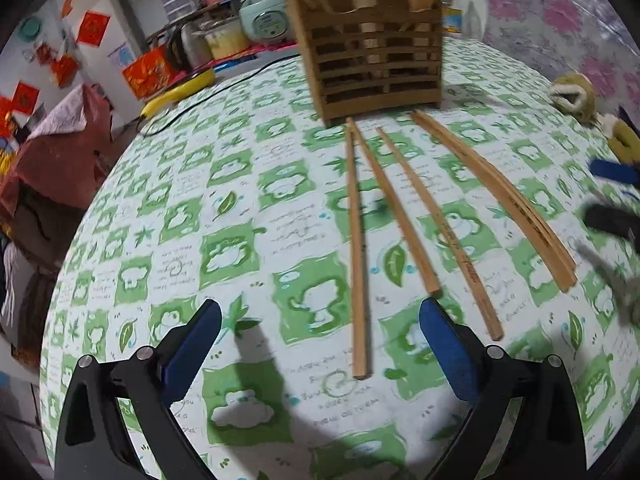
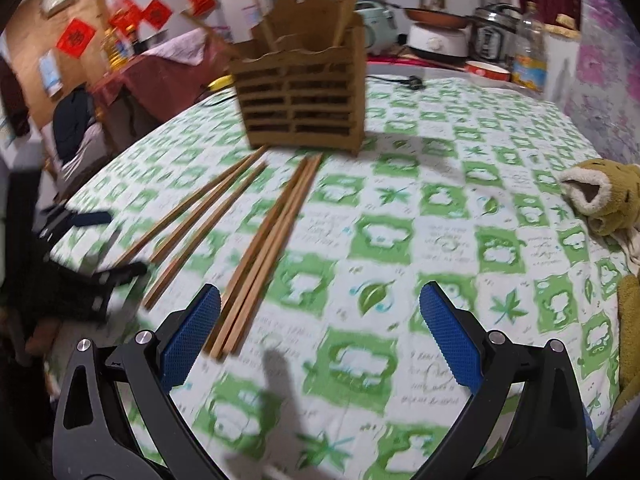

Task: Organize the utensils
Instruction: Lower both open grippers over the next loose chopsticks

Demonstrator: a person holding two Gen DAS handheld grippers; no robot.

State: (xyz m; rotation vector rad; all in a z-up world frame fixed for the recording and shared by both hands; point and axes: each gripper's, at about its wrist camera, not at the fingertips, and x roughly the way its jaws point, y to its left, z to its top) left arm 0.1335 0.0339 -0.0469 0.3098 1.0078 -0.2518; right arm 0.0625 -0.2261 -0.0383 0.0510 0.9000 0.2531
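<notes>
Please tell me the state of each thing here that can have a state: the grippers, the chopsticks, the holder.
Left gripper: open, holding nothing.
Right gripper: open, holding nothing.
Brown slatted wooden utensil holder: upright on the table, some sticks already standing inside.
Loose wooden chopsticks: lying flat on the green-and-white checked tablecloth, in front of the holder.
Paired wooden chopsticks: lying flat, side by side.

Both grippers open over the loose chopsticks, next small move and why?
Probably lower the left gripper onto the nearest chopstick and close. Its jaws stand open, empty, already straddling that stick's near end. The right gripper is also open, but the chopstick bundle lies outside its jaws. The holder stands just beyond.
</notes>
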